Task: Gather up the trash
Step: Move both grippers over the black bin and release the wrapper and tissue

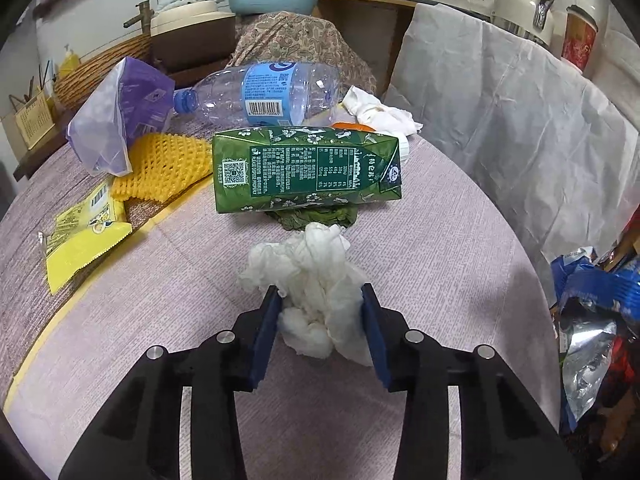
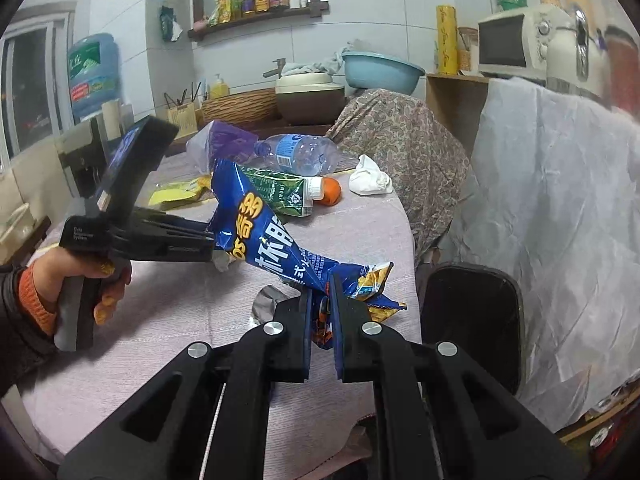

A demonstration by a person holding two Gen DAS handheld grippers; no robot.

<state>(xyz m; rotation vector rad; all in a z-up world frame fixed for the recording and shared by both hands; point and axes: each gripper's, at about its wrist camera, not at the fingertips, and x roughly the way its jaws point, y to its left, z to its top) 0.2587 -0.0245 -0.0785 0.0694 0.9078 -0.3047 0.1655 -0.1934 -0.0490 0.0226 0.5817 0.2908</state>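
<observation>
Trash: left tool [image 1: 320, 300] pinches crumpled tissue [image 1: 312, 280]; right tool [image 2: 321, 292] clamps blue wrapper [image 2: 276, 236], slanting up-left.

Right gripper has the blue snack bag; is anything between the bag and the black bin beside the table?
Nothing visible. The right gripper is shut on the blue bag at the table's edge, and the black bin stands just beyond, apparently open, nothing in the gap.

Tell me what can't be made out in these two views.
- Left wrist view: whether the left gripper already squeezes the crumpled white tissue; pads flank it.
- Left wrist view: dark green item under the green drink carton, mostly covered.
- Right wrist view: black bin interior, blocked by its rim; right gripper clamps the blue snack bag.
</observation>
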